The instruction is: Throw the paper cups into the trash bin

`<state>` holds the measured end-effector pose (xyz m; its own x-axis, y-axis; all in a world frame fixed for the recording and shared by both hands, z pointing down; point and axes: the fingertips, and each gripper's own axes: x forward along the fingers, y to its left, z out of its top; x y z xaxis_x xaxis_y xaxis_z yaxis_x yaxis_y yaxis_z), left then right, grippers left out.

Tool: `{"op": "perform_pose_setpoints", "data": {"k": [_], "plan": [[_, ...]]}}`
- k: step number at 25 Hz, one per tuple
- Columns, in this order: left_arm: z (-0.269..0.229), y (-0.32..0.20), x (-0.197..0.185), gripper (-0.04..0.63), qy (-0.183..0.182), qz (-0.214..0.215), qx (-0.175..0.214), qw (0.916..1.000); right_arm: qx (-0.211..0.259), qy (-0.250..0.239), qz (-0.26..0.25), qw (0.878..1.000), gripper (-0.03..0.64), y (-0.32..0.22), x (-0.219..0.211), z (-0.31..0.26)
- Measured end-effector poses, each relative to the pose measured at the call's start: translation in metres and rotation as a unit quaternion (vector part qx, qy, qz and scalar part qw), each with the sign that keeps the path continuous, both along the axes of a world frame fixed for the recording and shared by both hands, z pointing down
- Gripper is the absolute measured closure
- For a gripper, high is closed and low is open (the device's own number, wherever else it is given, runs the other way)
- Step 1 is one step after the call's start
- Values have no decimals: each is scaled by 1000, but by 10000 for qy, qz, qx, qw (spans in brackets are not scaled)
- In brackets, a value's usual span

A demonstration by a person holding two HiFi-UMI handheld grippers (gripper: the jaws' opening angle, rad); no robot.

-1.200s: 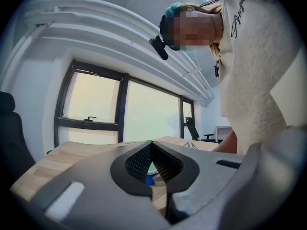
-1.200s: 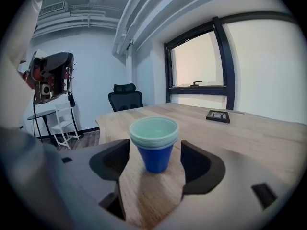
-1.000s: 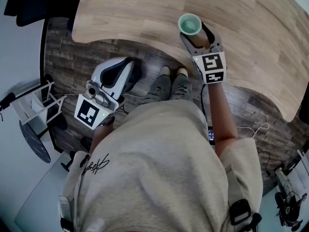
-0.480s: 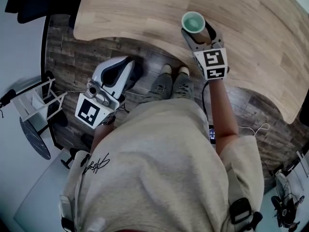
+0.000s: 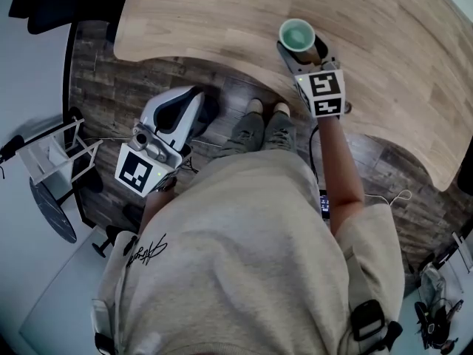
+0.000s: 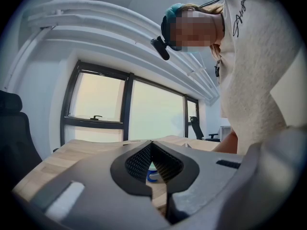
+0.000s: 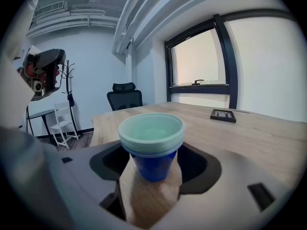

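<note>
A stack of nested paper cups point(image 5: 296, 35), blue outside and mint green inside, stands upright near the front edge of the wooden table point(image 5: 222, 13). My right gripper point(image 5: 301, 55) is open, with one jaw on each side of the stack's blue base point(image 7: 153, 164); small gaps show beside the cup. My left gripper point(image 5: 194, 103) hangs low at the person's left side, above the floor, jaws shut with nothing between them. In the left gripper view the jaws point(image 6: 151, 143) meet, and the cups point(image 6: 152, 172) show small through the gap below them. No trash bin is in view.
A small black frame point(image 7: 223, 115) lies farther along the table. A black office chair point(image 7: 124, 96) stands past the table's end, with a white rack point(image 5: 63, 154) and coat stand on the left. The person's shoes point(image 5: 266, 117) are under the table edge; cables lie on the floor.
My right gripper has slid forward over the table edge, so its jaws now reach around the cup stack. The left gripper has stayed in place.
</note>
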<state>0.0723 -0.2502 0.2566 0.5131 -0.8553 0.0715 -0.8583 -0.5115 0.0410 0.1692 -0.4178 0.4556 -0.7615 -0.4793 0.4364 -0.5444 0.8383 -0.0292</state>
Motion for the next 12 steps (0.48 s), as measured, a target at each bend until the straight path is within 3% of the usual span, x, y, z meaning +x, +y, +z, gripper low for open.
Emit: {"op": "perform_pose_setpoints", "data": {"k": [12], "plan": [[-1,0,-6,592,65,-23,106,9999,51,-72,37,10000,313,-3,-1,-3]]}}
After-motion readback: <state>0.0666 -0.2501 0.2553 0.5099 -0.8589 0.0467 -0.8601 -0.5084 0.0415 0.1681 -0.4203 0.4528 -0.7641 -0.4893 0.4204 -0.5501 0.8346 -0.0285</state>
